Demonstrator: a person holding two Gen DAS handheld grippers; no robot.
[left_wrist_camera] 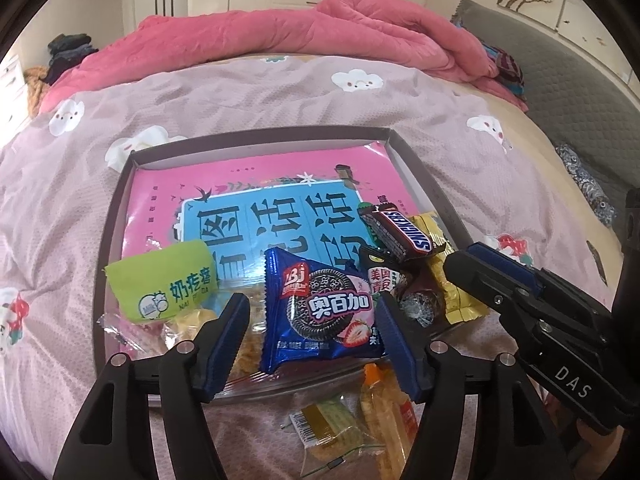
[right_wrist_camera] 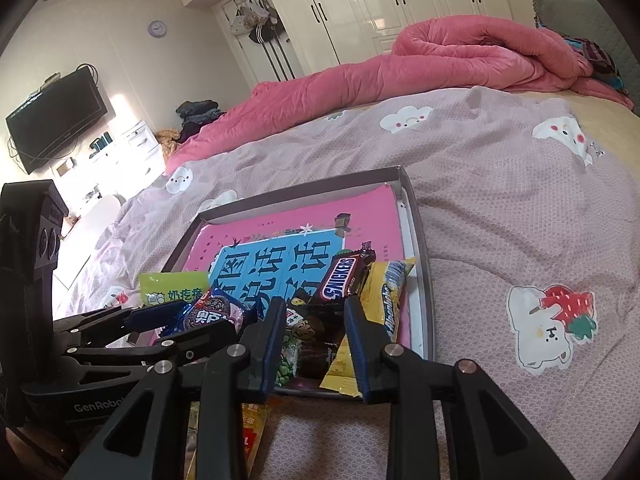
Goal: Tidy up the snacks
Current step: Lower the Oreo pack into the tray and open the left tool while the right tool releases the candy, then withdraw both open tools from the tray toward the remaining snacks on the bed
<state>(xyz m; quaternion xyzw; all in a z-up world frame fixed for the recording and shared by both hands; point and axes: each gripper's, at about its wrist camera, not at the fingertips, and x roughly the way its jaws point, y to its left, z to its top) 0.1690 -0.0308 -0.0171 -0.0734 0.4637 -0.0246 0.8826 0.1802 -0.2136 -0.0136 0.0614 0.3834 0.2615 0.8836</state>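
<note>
A shallow dark-rimmed box (left_wrist_camera: 260,136) (right_wrist_camera: 304,186) lies on the bed, lined with a pink and blue sheet. Snacks crowd its near end: a green milk-snack packet (left_wrist_camera: 164,276), a blue Oreo-style cookie pack (left_wrist_camera: 320,312) (right_wrist_camera: 216,314), a Snickers bar (left_wrist_camera: 400,230) (right_wrist_camera: 344,278), a dark brown packet (left_wrist_camera: 386,278) (right_wrist_camera: 316,332) and a yellow packet (left_wrist_camera: 452,280) (right_wrist_camera: 384,304). My left gripper (left_wrist_camera: 316,348) is open with its fingers on either side of the cookie pack. My right gripper (right_wrist_camera: 316,348) (left_wrist_camera: 468,260) is open and empty at the box's near right corner.
Loose snacks lie on the sheet in front of the box: a clear pack with yellow-green wafers (left_wrist_camera: 332,432) and an orange packet (left_wrist_camera: 392,408) (right_wrist_camera: 252,428). A rolled pink quilt (left_wrist_camera: 320,36) (right_wrist_camera: 440,60) lies behind. The bedsheet (right_wrist_camera: 520,220) stretches to the right.
</note>
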